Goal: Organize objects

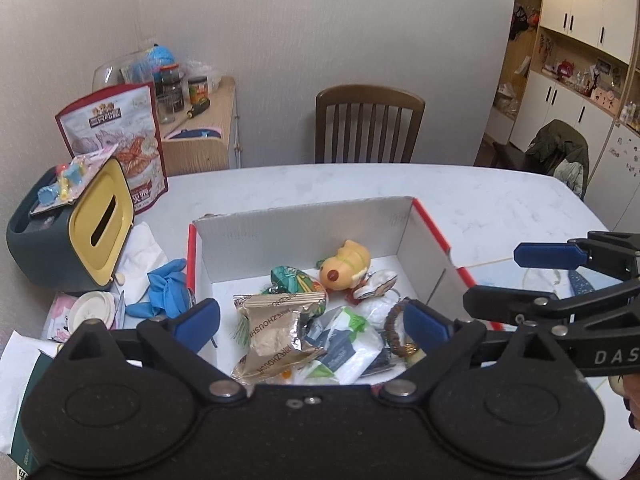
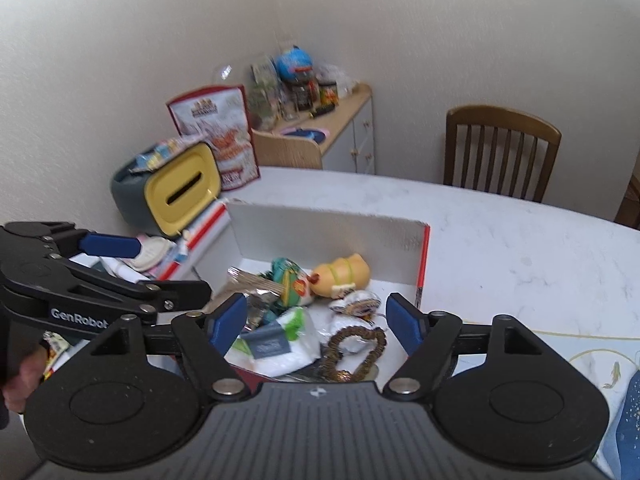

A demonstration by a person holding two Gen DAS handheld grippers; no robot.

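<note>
The box [image 1: 404, 220] sits on the white table [image 1: 480, 196]. Inside it lie a shiny snack bag [image 1: 276, 332] that says "ZHOUSHI", a yellow toy [image 1: 346, 264] and a brown bead bracelet [image 2: 356, 350]. Both grippers hang over the box, spread wide with nothing in them: the left gripper [image 1: 312, 324] reads "GenRobot", the right gripper [image 2: 316, 322] reads "DAS".

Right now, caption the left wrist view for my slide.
Open left hand-held gripper above a cardboard box holding snack packets, a yellow toy and a bead bracelet.
</note>
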